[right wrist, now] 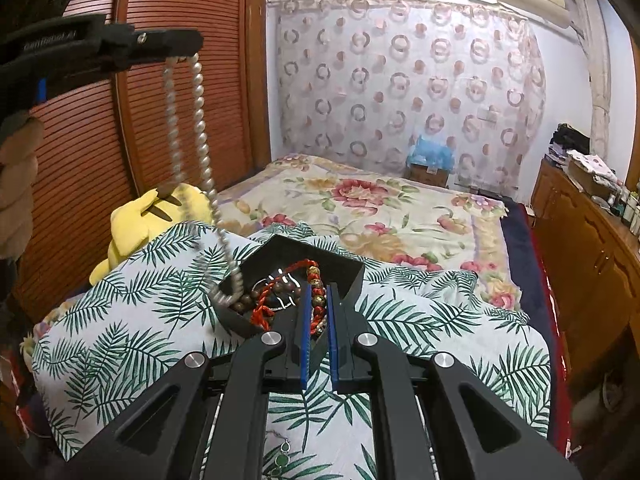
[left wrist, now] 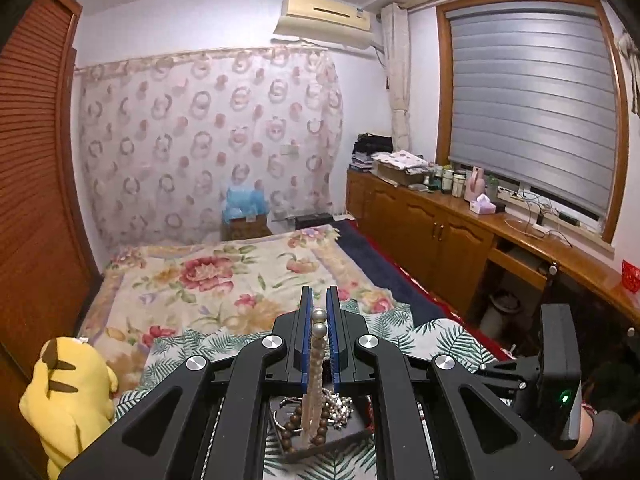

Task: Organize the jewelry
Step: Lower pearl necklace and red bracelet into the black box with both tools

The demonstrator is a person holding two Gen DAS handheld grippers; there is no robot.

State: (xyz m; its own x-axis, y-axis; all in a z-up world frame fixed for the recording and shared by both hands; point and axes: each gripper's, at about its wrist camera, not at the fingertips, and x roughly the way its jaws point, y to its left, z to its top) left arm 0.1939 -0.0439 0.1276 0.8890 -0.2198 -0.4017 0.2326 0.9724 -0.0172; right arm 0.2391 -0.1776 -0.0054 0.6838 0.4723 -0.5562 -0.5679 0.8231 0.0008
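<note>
On the left, the left gripper (right wrist: 182, 46) is clamped tight on a pearl string (right wrist: 198, 120), pinching it near the top of its loop; both strands hang down, and the bottom of the loop lies in the black tray's (right wrist: 352, 276) left corner. The tray sits on a leaf-print cloth (right wrist: 120, 320) spread over the bed. To the right, the right gripper (right wrist: 318, 312) is closed on a red cord bracelet (right wrist: 316, 280) with gold-coloured beads, at the tray's near edge.

The pearls look light and limp, but slick and prone to swing, so a pinch across the strand between beads should hold best. The cord is probably soft and grippy (it may snag on its neighbours as it lifts).

Count: one pearl string, one red cord bracelet, one brown wooden-bead bracelet (right wrist: 244, 302), at least one thin silver bangle (right wrist: 284, 280) (the tangle hides whether there are more), and one green pendant (right wrist: 282, 460) lying on the cloth just this side of the tray. One tray, two grippers.
</note>
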